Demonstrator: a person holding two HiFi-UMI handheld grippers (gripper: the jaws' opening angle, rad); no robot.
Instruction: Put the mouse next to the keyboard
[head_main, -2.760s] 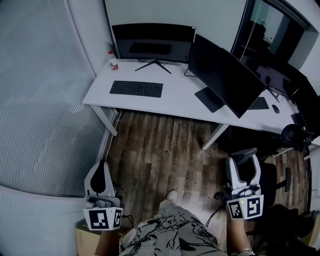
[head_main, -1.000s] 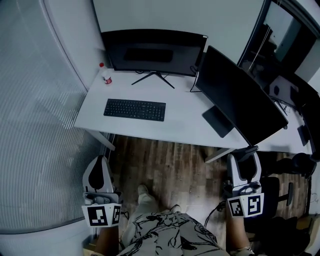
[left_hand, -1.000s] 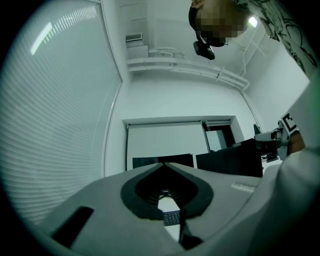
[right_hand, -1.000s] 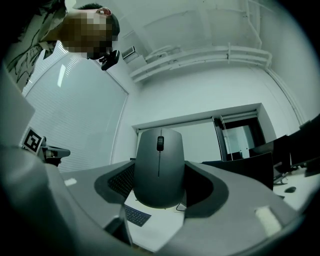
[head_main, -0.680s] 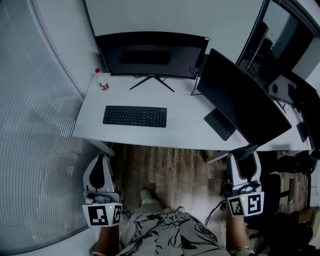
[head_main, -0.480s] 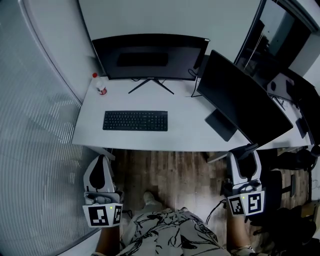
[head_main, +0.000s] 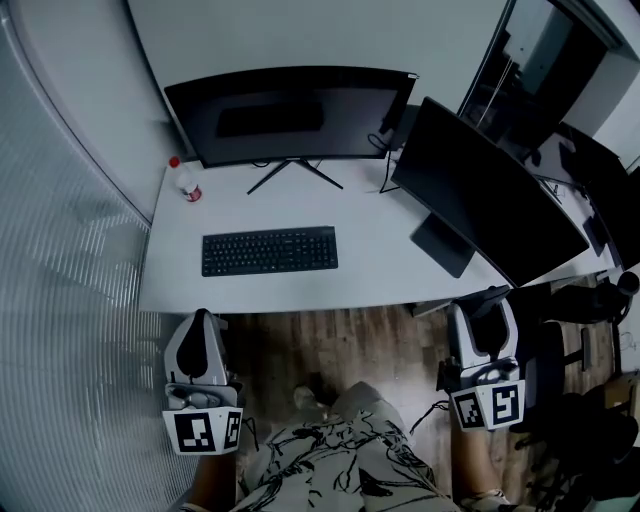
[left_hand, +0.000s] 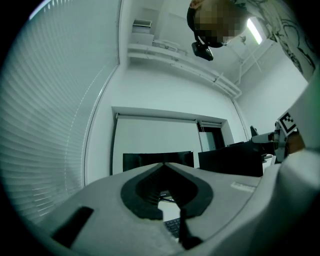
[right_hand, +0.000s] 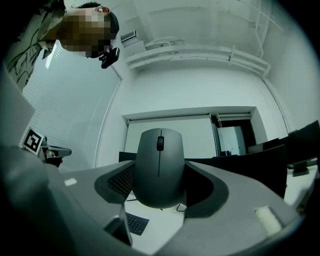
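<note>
Mouse (right_hand: 159, 167) sits in right tongs (head_main: 479, 322) (keyboard (head_main: 269, 250) lettering too small to read).

Mouse (right_hand: 159, 167) clamped upright between jaws of right gripper (right_hand: 160, 194), scroll wheel turned toward camera. Corner of keyboard (right_hand: 136, 223) seen below on white desk (right_hand: 162, 227). Dark monitor (right_hand: 128, 156) seen farther back, left of mouse.
</note>
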